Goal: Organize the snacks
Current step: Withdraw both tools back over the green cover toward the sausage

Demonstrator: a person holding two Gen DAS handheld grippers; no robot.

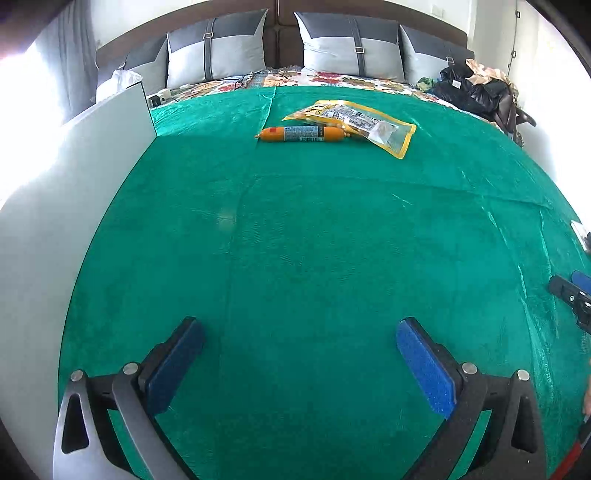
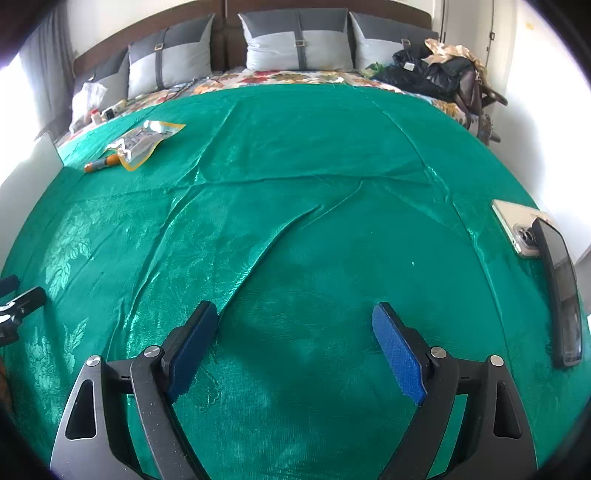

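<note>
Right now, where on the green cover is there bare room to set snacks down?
The wide middle of the green cover is bare, from both open grippers up to the sausage and pouch. Crowded spots: the phones at the right edge and the white box on the left.

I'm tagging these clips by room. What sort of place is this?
Most likely a bedroom: the work surface is a bed under a green cover, with grey pillows propped against a dark headboard, and clothes piled at one corner.
</note>
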